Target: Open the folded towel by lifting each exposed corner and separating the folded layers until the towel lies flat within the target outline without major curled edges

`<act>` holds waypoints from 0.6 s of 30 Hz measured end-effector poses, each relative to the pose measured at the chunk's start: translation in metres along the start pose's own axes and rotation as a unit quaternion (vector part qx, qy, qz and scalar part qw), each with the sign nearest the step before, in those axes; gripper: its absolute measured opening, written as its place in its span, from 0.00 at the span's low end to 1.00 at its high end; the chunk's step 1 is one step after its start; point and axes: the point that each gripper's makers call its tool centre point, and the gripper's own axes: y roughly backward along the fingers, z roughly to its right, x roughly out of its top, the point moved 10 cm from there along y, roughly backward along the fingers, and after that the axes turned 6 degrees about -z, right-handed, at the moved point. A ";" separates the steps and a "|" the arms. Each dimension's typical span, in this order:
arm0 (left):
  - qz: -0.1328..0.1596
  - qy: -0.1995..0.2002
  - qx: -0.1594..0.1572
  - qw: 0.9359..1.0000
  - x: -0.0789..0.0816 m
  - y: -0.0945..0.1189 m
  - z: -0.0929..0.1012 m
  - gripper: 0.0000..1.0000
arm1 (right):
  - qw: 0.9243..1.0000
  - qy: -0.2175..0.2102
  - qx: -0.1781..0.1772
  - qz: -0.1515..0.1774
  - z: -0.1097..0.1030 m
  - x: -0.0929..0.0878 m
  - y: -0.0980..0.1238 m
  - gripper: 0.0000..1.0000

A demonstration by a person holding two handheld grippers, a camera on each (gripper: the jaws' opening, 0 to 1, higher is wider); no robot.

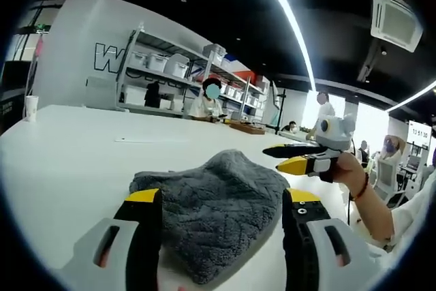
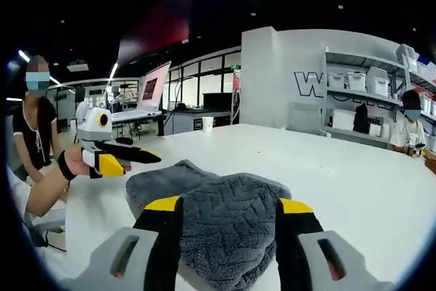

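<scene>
The folded grey towel (image 1: 214, 212) lies on the white worktop (image 1: 68, 161), and in the left gripper view it sits between the jaws of the left gripper (image 1: 223, 199), which stand spread apart with nothing gripped, the towel's near edge reaching down between them. Beyond the right jaw, the right gripper (image 1: 289, 157) is held by a hand (image 1: 347, 168) just past the towel's far corner, its jaws parted and gripping nothing. In the right gripper view the towel (image 2: 218, 216) likewise lies between and ahead of the right gripper's (image 2: 230, 204) spread jaws, while the left gripper (image 2: 129, 160) hovers beyond the left jaw, close to the towel's far edge. Further off, a paper cup (image 1: 30, 108) stands on the worktop well left of the jaws, a shelf rack with bins (image 1: 177, 73) rises behind, and seated people (image 1: 208, 103) work at the far side.
</scene>
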 end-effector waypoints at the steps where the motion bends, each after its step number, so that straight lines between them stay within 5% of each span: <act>1: 0.000 0.001 0.000 1.000 0.000 0.000 0.000 0.71 | 1.000 0.000 0.000 0.000 0.000 0.000 0.000 0.52; 18: -0.015 -0.003 0.012 1.000 0.006 -0.010 -0.006 0.71 | 1.000 0.000 -0.010 -0.014 0.011 -0.006 -0.006 0.50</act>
